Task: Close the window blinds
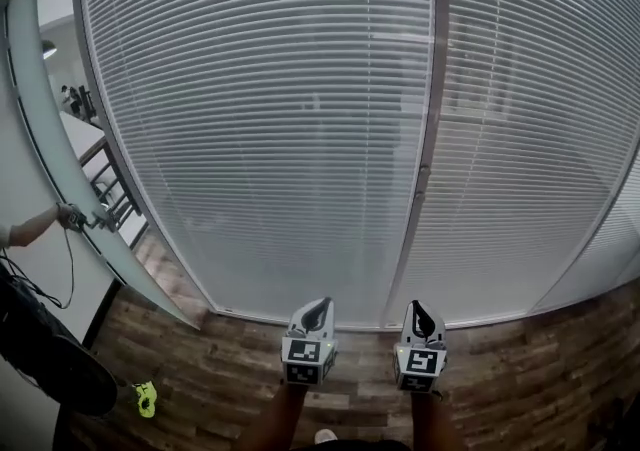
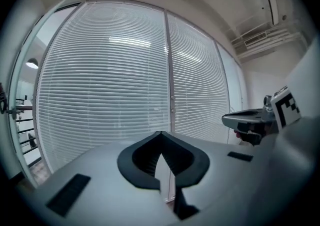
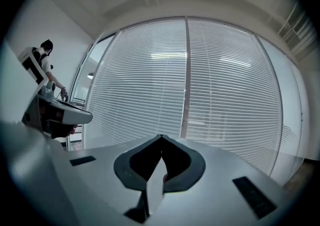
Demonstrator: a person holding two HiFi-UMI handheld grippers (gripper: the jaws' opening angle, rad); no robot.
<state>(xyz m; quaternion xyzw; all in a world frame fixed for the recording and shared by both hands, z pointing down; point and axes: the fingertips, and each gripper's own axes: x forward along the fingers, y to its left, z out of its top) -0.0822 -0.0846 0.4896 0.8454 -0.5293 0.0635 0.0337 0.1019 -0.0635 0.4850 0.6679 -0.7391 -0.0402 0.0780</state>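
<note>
left gripper [image 1: 318, 307], right gripper [image 1: 419, 311]: jaws together on both, nothing held. window blinds [image 1: 270, 119] straight ahead, well apart, slats horizontal. frame post [image 1: 431, 139] in line with right gripper, likely nearer arm; no wand or cord made out

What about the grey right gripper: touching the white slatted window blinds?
Apart. In the right gripper view, the white slatted blinds stand well beyond the shut fingers of the right gripper.
</note>
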